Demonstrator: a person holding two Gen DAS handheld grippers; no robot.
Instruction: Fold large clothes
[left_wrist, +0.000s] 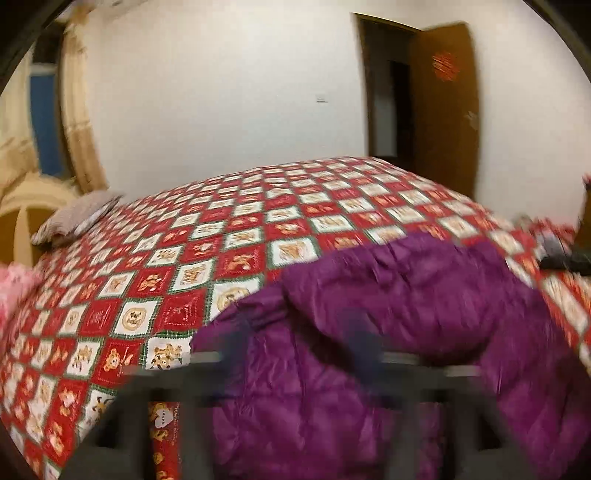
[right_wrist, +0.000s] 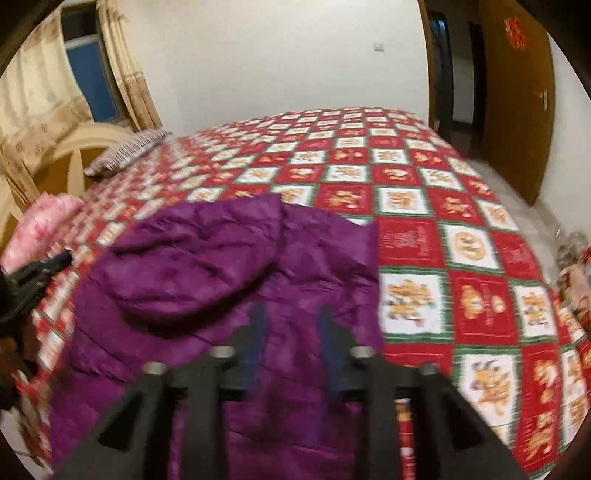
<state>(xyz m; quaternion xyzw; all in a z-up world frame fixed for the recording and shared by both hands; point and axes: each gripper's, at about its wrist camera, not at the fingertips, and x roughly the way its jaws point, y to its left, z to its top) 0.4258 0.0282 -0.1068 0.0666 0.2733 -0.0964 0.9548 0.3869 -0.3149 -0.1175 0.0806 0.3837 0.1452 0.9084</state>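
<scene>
A purple padded jacket (left_wrist: 388, 332) with its hood up lies on the near edge of the bed; it also shows in the right wrist view (right_wrist: 207, 280). My left gripper (left_wrist: 299, 332) hovers over the jacket, blurred by motion, its fingers apart with nothing between them. It also shows at the left edge of the right wrist view (right_wrist: 37, 273). My right gripper (right_wrist: 293, 325) is over the jacket's right part, below the hood, its blue-tipped fingers (right_wrist: 258, 325) apart and empty. It shows at the right edge of the left wrist view (left_wrist: 565, 258).
The bed has a red and white checked bedspread (right_wrist: 424, 206). A grey patterned pillow (right_wrist: 125, 151) and a pink one (right_wrist: 40, 229) lie by the headboard (right_wrist: 74, 144). A brown door (right_wrist: 517, 92) stands open at the far right. Curtains (right_wrist: 37, 103) hang at the left.
</scene>
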